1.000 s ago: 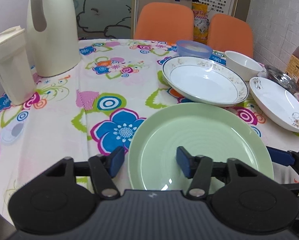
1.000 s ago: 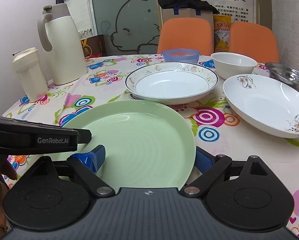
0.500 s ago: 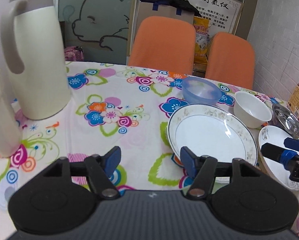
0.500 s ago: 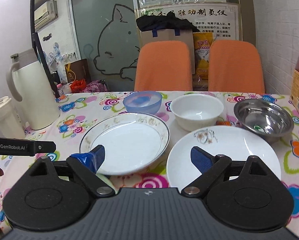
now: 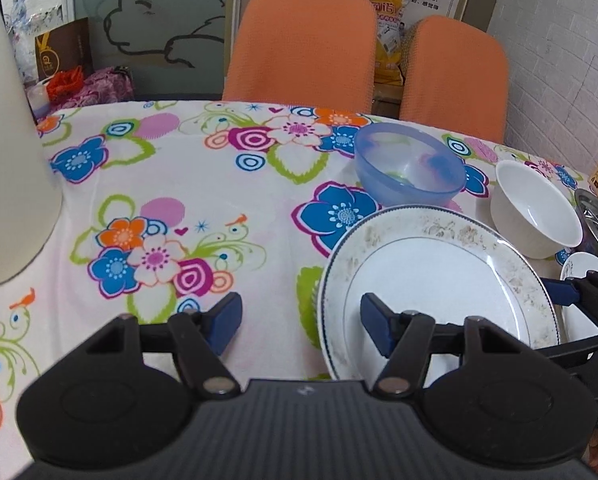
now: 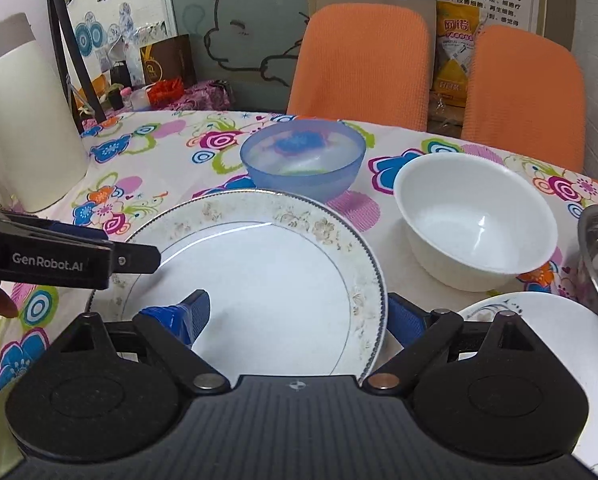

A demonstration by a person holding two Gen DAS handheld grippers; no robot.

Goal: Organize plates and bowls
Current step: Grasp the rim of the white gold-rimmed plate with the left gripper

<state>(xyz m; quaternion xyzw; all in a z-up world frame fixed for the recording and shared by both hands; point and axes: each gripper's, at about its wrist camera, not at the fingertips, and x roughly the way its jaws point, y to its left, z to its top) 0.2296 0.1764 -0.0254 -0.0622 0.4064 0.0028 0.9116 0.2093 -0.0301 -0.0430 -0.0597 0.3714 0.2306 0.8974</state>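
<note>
Right hand-held gripper (image 6: pixel 297 318), jaws just widened and gripping nothing, straddles the near right rim of the plate (image 6: pixel 259 280) lying flat on the desk (image 6: pixel 171 152) (round, no long axis), while the left hand-held gripper (image 5: pixel 301 322), half open and empty, straddles its left rim.

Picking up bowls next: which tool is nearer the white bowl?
Right. The right tool straddles the floral-rimmed plate's right edge, beside the white bowl; the left tool straddles that plate's far-side rim.

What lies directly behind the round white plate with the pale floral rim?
Behind the white floral-rimmed plate stands a translucent blue plastic bowl, seemingly empty. The plate's far rim hides the bowl's foot, so whether they touch cannot be told.
</note>
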